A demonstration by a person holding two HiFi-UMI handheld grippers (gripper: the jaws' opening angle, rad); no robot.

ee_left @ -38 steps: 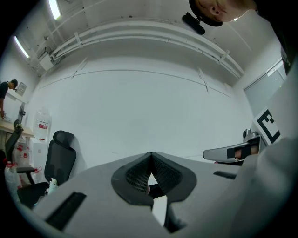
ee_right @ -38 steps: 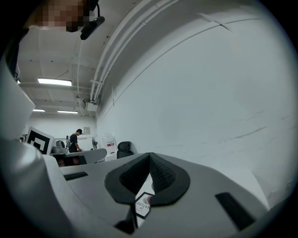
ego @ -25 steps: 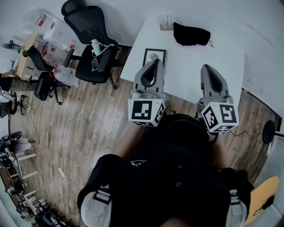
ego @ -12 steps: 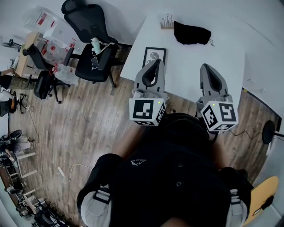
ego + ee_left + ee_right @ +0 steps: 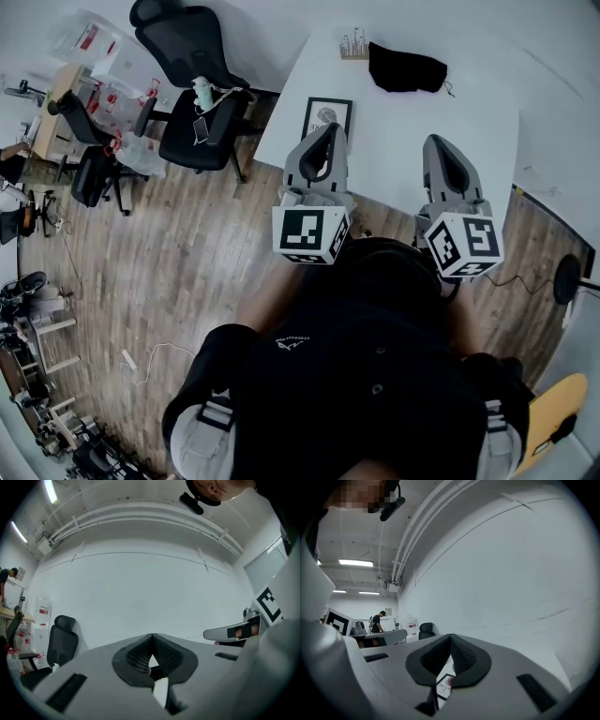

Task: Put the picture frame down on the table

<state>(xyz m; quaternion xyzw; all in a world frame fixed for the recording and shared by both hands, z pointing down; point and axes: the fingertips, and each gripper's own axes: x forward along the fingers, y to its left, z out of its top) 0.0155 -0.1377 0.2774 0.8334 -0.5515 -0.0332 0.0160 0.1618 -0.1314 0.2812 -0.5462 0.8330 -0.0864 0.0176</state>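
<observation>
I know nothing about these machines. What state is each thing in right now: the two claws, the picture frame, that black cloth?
Left claw: shut, nothing in it.
Right claw: shut, nothing in it.
Picture frame: lying face up on the table, held by neither claw.
Black cloth: crumpled in a heap at the table's far end.

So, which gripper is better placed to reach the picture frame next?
Left, probably. The picture frame sits just ahead of the left gripper, near the left edge of the table. The right gripper points further right. Both have shut, empty jaws.
</observation>
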